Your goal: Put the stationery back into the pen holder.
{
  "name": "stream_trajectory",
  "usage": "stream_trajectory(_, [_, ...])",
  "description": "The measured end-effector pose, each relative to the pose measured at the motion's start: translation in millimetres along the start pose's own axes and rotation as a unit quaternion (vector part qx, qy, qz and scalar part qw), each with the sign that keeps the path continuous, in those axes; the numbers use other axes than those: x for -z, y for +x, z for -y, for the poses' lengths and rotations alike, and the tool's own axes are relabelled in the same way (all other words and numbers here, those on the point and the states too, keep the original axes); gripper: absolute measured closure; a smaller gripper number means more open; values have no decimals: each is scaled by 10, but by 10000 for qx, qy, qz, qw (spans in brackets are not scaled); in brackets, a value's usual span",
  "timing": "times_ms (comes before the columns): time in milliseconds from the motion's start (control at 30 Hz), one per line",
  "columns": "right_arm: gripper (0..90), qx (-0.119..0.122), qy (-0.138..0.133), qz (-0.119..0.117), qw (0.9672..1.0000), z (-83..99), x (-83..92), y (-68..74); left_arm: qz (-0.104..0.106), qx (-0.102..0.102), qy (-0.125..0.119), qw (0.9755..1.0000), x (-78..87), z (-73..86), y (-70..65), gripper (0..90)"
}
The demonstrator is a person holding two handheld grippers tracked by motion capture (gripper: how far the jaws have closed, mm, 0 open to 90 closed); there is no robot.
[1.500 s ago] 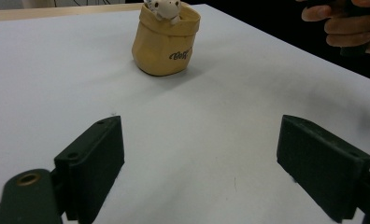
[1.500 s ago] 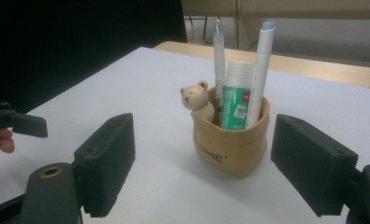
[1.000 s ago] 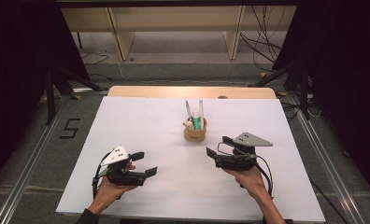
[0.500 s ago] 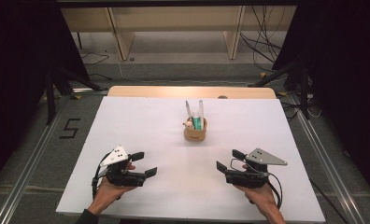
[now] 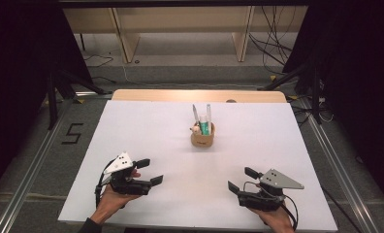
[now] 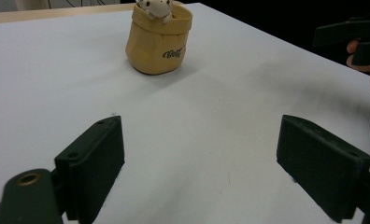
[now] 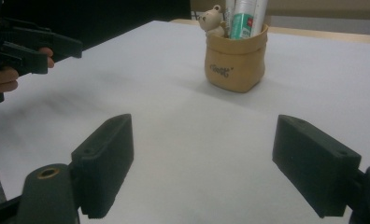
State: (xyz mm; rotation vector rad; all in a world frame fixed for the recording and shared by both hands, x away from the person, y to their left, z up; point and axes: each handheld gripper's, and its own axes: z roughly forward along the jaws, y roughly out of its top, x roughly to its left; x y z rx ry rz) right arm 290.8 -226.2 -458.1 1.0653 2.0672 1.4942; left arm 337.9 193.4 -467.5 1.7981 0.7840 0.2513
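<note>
A tan pouch-shaped holder point(image 5: 202, 138) stands upright at the middle of the white table point(image 5: 146, 126). It holds two pens point(image 5: 195, 114), a green and white tube point(image 5: 205, 127) and a small bear figure point(image 5: 195, 130). My left gripper point(image 5: 149, 172) rests near the front left of the table, open and empty. My right gripper point(image 5: 242, 179) rests near the front right, open and empty too. In the left gripper view the holder point(image 6: 158, 37) is ahead beyond the spread jaws. In the right gripper view the holder point(image 7: 236, 57) stands ahead, with the tube point(image 7: 245, 16) and the bear point(image 7: 211, 19) sticking out.
A wooden strip point(image 5: 200, 95) runs along the table's far edge. Beyond it are shelf legs point(image 5: 242, 34) and cables point(image 5: 272, 46) on the floor. A floor mark reading 5 point(image 5: 72, 133) lies left of the table.
My right gripper has drawn back toward the front edge and come down to the table. The left gripper has stayed put.
</note>
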Motion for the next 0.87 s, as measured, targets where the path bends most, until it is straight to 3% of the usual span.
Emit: stream_trajectory(867, [212, -10, -54, 82, 10000, 35, 35, -29, 10, -34, 42, 10000, -16, 4, -4, 148])
